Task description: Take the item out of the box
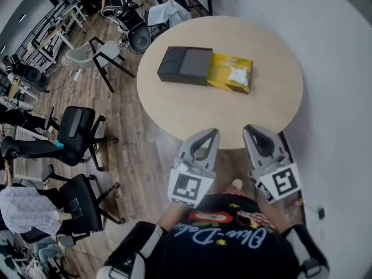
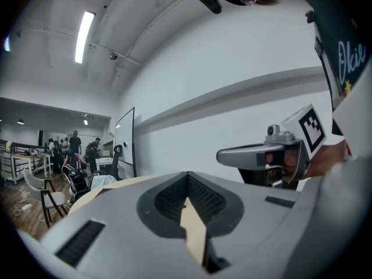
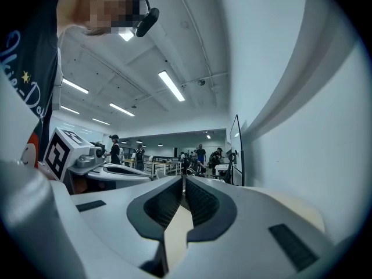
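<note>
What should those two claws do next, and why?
Probably reach both forward toward the black box. The left gripper and right gripper hang at the near edge of the table, fingers closed and empty, well short of the box, whose yellow inner part sticks out.

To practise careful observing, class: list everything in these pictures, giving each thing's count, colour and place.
Table: one, beige, round, centre.
Box: one, black, on the table.
Yellow item: one, yellow with white, at the box's right end.
Office chairs: several, black, floor at left.
Seated person: one, pale checked shirt, lower left.
Left gripper: one, grey, shut, empty, near table edge.
Right gripper: one, grey, shut, empty, beside the left.
</note>
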The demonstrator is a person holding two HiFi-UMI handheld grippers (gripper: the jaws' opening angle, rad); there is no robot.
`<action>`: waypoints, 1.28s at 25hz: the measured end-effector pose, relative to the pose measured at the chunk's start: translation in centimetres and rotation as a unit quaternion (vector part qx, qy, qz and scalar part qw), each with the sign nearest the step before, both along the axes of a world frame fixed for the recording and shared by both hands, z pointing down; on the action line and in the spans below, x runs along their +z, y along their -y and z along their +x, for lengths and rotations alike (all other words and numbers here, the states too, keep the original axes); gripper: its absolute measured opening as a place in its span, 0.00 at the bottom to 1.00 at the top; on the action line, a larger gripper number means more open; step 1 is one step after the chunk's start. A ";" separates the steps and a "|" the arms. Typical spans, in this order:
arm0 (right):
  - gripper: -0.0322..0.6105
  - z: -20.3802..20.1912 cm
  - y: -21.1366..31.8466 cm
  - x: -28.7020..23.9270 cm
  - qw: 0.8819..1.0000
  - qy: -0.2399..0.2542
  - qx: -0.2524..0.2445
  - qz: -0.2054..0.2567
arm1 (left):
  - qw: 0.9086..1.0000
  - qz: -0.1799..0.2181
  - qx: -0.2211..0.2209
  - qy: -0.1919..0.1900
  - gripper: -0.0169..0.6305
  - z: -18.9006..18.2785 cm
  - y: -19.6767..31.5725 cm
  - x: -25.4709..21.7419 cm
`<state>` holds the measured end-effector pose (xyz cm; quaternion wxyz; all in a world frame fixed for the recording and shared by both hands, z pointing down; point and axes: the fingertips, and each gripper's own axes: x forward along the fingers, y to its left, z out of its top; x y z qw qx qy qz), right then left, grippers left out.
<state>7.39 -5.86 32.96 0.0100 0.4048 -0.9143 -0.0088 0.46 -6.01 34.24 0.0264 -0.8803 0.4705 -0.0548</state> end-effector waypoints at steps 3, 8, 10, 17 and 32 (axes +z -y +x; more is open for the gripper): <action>0.05 1.3 1.3 -0.1 1.000 0.002 -0.014 -0.001 | 1.000 -0.001 -0.014 0.003 0.01 1.1 1.3 -0.3; 0.05 3.2 2.9 -0.4 0.999 0.007 -0.038 0.000 | 1.000 -0.001 -0.028 0.009 0.01 3.6 3.2 -0.9; 0.05 4.3 3.5 -0.6 0.999 0.011 -0.042 0.001 | 0.999 -0.001 -0.032 0.009 0.01 4.6 3.9 -1.0; 0.05 6.8 6.1 0.3 0.999 0.015 -0.052 -0.003 | 0.998 -0.014 -0.054 0.004 0.01 6.2 5.7 -0.1; 0.05 6.0 12.6 1.0 0.998 -0.011 -0.062 -0.007 | 0.999 -0.010 -0.043 -0.017 0.01 6.5 13.3 0.1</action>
